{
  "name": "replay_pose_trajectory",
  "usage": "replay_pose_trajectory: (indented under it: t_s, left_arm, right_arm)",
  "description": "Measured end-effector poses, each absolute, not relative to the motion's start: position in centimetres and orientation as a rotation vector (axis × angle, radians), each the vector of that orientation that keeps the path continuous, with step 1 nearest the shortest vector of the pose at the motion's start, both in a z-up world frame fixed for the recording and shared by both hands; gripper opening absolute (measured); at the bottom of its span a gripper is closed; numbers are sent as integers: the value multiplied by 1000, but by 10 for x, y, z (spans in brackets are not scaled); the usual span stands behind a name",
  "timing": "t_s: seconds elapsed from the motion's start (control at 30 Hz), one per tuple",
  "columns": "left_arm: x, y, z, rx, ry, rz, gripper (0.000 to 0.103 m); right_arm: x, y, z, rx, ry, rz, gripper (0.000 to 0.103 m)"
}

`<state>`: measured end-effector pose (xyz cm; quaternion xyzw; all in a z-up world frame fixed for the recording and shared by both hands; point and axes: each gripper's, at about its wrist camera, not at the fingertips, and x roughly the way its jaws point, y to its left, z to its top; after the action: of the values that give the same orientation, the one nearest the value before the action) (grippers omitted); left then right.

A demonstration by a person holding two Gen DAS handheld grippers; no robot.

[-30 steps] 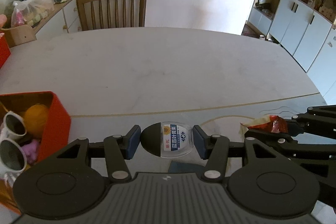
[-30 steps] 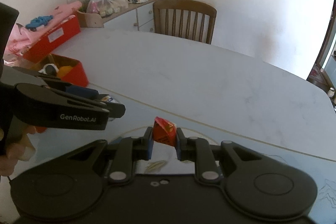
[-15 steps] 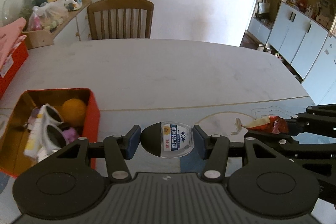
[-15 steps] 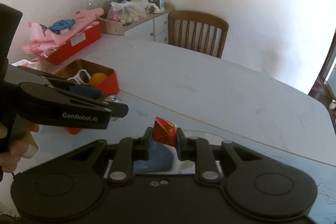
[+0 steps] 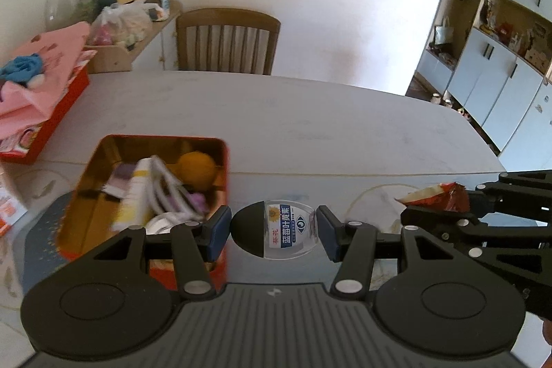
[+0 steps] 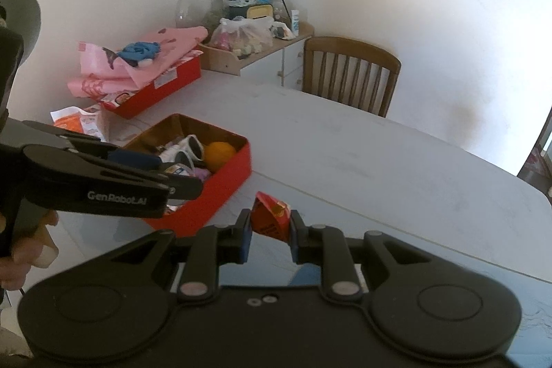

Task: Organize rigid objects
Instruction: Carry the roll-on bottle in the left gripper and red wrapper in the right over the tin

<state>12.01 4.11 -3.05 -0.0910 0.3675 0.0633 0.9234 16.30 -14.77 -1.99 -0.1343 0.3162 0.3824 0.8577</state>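
Observation:
My left gripper (image 5: pixel 273 230) is shut on a small clear bottle (image 5: pixel 288 230) with a black cap and a blue and white label, held sideways above the table. It is just right of an open red tin (image 5: pixel 86 175) holding white sunglasses, an orange ball and other small items. My right gripper (image 6: pixel 268 238) is shut on a red snack packet (image 6: pixel 270 220), which also shows in the left wrist view (image 5: pixel 438 195). The tin (image 6: pixel 227 192) lies left of and beyond the packet. The left gripper (image 6: pixel 172 185) hovers over the tin's near corner.
The white marble table (image 5: pixel 310 126) stretches ahead. A second red box (image 6: pixel 155 88) piled with pink cloth sits at the far left. A wooden chair (image 5: pixel 226 42) stands at the far edge, a cluttered sideboard (image 6: pixel 255 54) beside it. White cabinets (image 5: pixel 500 92) are to the right.
Both grippers have risen and shifted left with their loads. The red tin has come from the left edge toward the middle of both views and now lies next to the left gripper.

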Motion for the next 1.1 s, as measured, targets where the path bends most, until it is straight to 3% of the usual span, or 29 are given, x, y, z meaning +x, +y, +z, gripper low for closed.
replay_pose_trajectory:
  t_s: [0.47,1.1]
  left_arm:
    - [85,110,-28,-199,747,178,53]
    - [112,182,-74,-157,822,225,53]
  right_arm:
    - [142,-83,-20,-289,679,819,21]
    - [202,-2,-59,-285,771,767,22]
